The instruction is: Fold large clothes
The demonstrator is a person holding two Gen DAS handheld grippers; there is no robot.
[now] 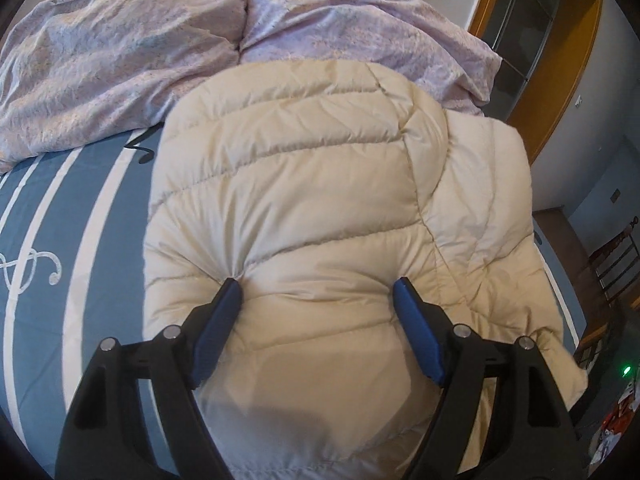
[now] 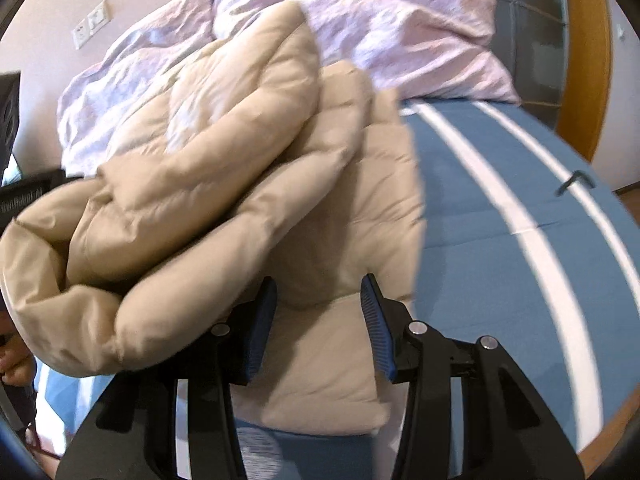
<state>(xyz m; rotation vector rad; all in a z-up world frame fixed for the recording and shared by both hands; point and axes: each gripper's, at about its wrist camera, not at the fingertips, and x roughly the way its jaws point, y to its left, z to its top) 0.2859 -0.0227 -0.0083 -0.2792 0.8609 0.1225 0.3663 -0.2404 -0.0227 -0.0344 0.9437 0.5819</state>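
Note:
A cream puffer jacket (image 1: 300, 180) lies across the blue striped bed sheet (image 1: 48, 220). My left gripper (image 1: 318, 282) stands open and wide over its near part. Both fingertips (image 1: 234, 284) dent the padding, and a bulge of jacket rises between them. In the right wrist view the jacket (image 2: 200, 200) is bunched into a thick roll that hangs over the left finger. My right gripper (image 2: 319, 280) is shut on a padded layer of the jacket that fills the gap from pad to pad. That view is blurred.
A crumpled lilac duvet (image 1: 120, 60) is heaped at the far end of the bed (image 2: 500, 280). A wooden door frame (image 1: 560, 60) and a dark chair (image 1: 612, 264) stand to the right. Wall sockets (image 2: 90, 28) are at the back left. A hand (image 2: 12, 364) shows at the left edge.

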